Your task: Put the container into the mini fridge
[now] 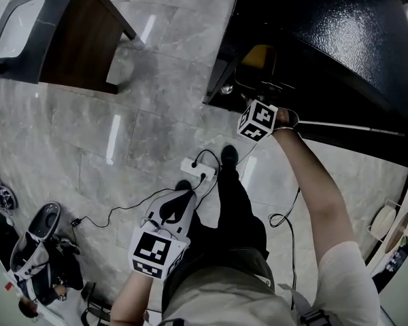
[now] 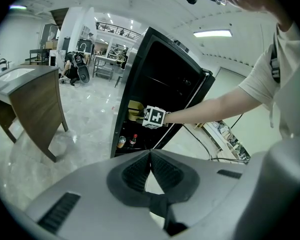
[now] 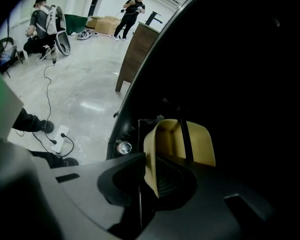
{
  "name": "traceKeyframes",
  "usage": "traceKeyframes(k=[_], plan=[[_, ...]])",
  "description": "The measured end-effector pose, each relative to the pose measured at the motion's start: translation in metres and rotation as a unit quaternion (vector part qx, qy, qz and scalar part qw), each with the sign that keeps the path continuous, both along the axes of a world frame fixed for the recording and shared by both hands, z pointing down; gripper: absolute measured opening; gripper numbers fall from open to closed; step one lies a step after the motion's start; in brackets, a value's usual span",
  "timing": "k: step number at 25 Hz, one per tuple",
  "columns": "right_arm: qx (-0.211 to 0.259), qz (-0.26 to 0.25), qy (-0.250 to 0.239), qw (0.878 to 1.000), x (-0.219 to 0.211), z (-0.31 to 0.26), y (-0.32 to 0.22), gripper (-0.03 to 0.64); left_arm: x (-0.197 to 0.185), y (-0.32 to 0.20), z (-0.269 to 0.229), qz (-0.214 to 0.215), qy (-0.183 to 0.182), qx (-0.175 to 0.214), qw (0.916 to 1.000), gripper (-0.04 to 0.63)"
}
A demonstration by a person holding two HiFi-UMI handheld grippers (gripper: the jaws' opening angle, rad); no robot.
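So, in the head view the person is standing on a grey marble floor [image 1: 122,114] and reaching the right gripper [image 1: 264,95] into the open front of the black mini fridge [image 1: 340,39]. The yellow container [image 1: 258,58] is sitting just inside that dark opening, right at the gripper's tip. The left gripper [image 1: 181,199] is hanging low by the person's legs, well apart from the fridge. A white power strip [image 1: 197,168] is lying on the floor just beyond it. A wood-sided sink counter [image 1: 75,39] is showing at the upper left.

In the left gripper view the jaws are pressing flat together with nothing between them. Past them the fridge is standing open. The container is sitting at an upper level, and a small bottle [image 2: 133,140] is standing lower down.

In the right gripper view the jaws are pinching the near wall of the container, one jaw outside the tub and one inside. Everything around it is the fridge's dark interior, so I can't tell whether it's resting on a shelf. A can [image 3: 124,147] is showing lower down at the left.
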State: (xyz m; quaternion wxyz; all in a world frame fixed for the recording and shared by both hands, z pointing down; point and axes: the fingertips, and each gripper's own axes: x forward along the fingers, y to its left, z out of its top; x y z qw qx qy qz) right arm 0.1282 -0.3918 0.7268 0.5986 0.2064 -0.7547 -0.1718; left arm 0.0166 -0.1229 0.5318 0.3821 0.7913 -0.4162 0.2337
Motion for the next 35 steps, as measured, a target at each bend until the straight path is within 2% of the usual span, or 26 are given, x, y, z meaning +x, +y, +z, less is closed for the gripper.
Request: traceKeyframes(k=[7,14,22,30,35], plan=[[0.023,0.004,0.002,1.000,0.002,-0.002,-0.005,0.092,-0.005,0.001,0.002,-0.004,0.003,-0.004,1.0000,0.041],[0.080,0.017,0.008,0.997,0.007,-0.011,-0.017,0.092,-0.008,0.003,0.004,-0.008,-0.001,-0.007,0.9999,0.041],[0.108,0.030,-0.001,0.994,0.002,-0.016,-0.022,0.092,-0.015,0.003,0.004,-0.016,-0.007,-0.009,0.9998,0.041],[0.103,0.035,-0.022,0.994,0.001,-0.022,-0.017,0.095,-0.021,0.003,0.002,-0.026,-0.010,0.001,0.9996,0.042],[0.096,0.045,-0.060,0.993,-0.006,-0.052,-0.001,0.094,-0.038,0.003,-0.010,-0.034,-0.021,0.018,0.9990,0.041]])
